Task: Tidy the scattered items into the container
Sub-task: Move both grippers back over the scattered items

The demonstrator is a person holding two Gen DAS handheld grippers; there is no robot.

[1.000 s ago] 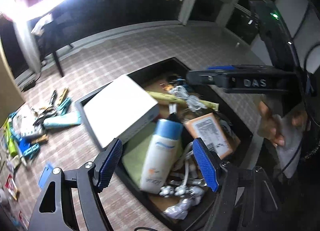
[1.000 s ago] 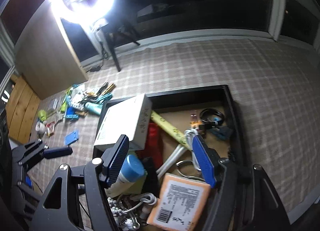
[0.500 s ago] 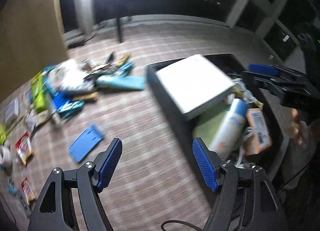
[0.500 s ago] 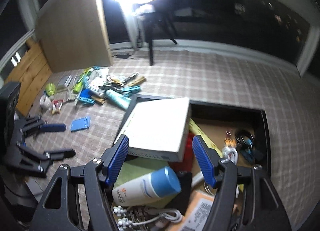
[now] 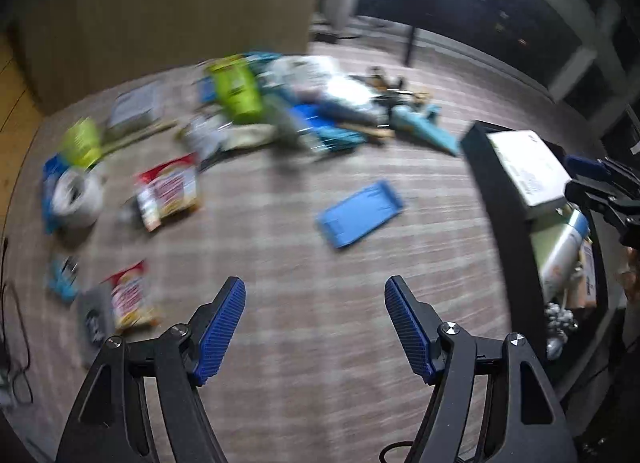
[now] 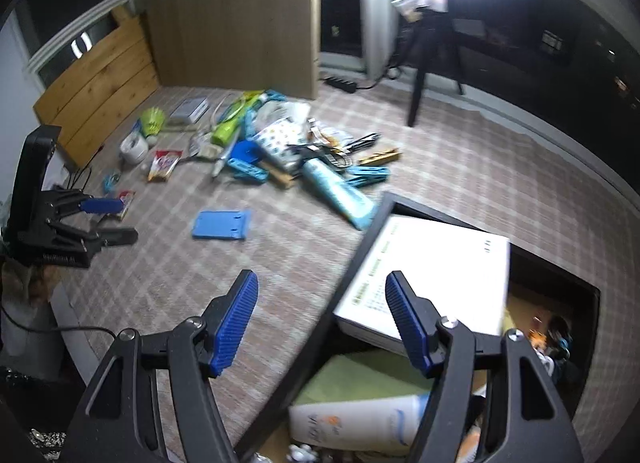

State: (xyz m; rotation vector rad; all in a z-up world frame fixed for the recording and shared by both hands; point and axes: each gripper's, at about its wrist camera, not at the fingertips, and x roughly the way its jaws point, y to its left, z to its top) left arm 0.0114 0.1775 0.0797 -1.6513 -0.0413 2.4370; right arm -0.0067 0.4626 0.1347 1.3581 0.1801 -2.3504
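My left gripper [image 5: 315, 327] is open and empty over the checked cloth, short of a flat blue tray [image 5: 359, 212]. It also shows in the right wrist view [image 6: 108, 221] at the left. My right gripper [image 6: 322, 325] is open and empty above the near left rim of the black container [image 6: 362, 247]. The container holds a white box [image 6: 432, 279], a white lotion bottle [image 6: 356, 421] and other items. In the left wrist view the container [image 5: 486, 183] is at the right. Scattered items lie beyond: a teal tube [image 6: 340, 193], snack packets [image 5: 170, 191], a tape roll [image 5: 76, 199].
A pile of small items [image 6: 272, 135] lies at the back of the cloth near a wooden board [image 6: 236, 11]. A ring light on a tripod [image 6: 424, 63] stands behind. The table's near edge runs past the left gripper.
Both grippers have swung left, away from the container's contents. The left one now looks over the scattered items on the cloth; the right one is over the container's left rim.
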